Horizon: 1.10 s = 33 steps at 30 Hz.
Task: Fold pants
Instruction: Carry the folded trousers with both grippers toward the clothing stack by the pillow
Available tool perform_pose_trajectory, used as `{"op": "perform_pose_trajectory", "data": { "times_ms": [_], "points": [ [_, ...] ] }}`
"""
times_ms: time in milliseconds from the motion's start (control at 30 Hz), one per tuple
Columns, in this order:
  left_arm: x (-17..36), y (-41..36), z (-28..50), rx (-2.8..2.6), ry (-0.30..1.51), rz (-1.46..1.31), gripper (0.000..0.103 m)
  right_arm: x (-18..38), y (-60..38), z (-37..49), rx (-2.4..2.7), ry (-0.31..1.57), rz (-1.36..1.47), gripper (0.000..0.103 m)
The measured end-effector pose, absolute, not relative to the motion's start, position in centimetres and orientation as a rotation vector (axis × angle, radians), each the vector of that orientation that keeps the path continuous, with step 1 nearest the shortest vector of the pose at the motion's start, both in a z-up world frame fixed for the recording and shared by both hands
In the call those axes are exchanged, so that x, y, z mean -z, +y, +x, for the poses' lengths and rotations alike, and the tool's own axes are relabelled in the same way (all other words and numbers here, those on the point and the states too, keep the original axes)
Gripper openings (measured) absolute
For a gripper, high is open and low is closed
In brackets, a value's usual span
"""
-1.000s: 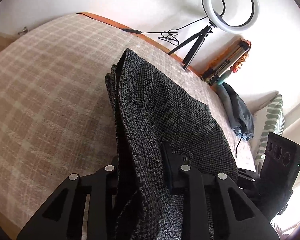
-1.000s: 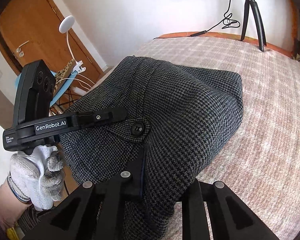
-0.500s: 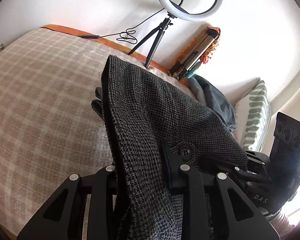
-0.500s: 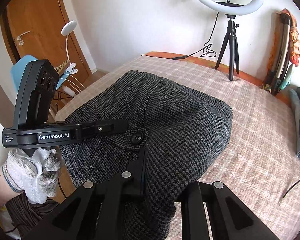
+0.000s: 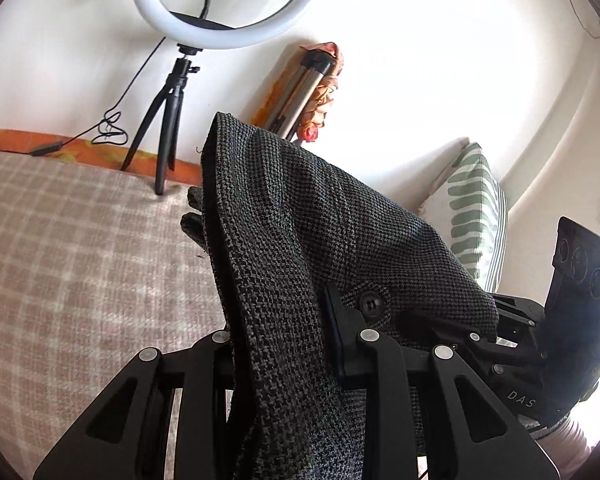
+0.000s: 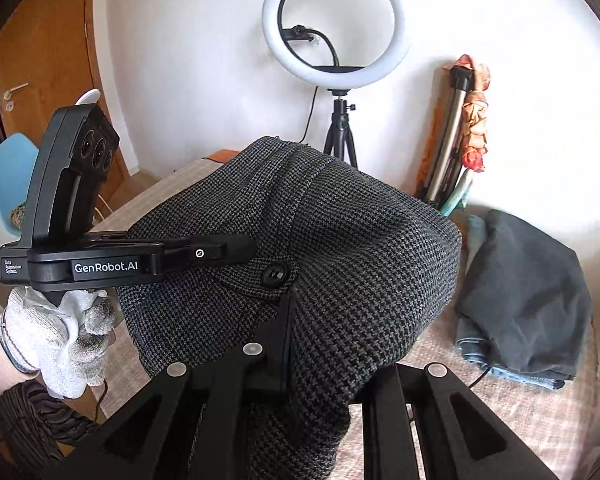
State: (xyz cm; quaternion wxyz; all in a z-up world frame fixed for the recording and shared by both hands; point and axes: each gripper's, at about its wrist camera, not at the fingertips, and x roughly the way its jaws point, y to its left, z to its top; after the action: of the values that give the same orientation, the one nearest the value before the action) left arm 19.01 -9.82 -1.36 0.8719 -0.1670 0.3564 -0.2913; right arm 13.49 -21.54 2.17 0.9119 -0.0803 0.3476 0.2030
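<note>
Checked bedding covers the bed that serves as the work surface; a ring light on a tripod stands at its far edge against a white wall.

Left wrist view: the pants, dark houndstooth, are clamped in the left gripper, whose jaws are closed on a thick bunch of the waist fabric beside the button. A second earlier the cloth lay lower against the bedding; the ring light now sits lower in frame and the garment hangs clear of the bed, so both ends have been lifted. The right gripper bites the same waistband just to the right.

Right wrist view: the right gripper is fully closed on a thin fold near the button; the fabric drapes over its right finger. The left gripper, in a gloved hand, pinches the waistband nearby. With the pants airborne, the next stage is probably laying them flat. Other clothing lies well apart on the bed.
</note>
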Motion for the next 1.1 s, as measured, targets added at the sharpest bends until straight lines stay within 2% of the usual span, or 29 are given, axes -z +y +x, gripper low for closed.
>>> {"op": "perform_pose_trajectory", "data": {
  "times_ms": [267, 600, 833, 1100],
  "points": [
    [-1.5, -18.8, 24.5, 0.697, 0.679, -0.297, 0.025, -5.6, -29.6, 17.2, -0.283, 0.647, -0.228, 0.011],
    [-2.5, -28.3, 30.5, 0.735, 0.619, -0.253, 0.025, -6.9, -38.2, 22.9, -0.170, 0.607, -0.306, 0.011],
    [-1.2, -32.8, 33.3, 0.722, 0.610, -0.224, 0.025, -5.3, -42.8, 26.7, -0.156, 0.612, -0.296, 0.011],
    [3.0, -36.2, 36.1, 0.684, 0.693, -0.227, 0.025, -0.8, -47.1, 30.6, -0.208, 0.672, -0.209, 0.012]
  ]
}}
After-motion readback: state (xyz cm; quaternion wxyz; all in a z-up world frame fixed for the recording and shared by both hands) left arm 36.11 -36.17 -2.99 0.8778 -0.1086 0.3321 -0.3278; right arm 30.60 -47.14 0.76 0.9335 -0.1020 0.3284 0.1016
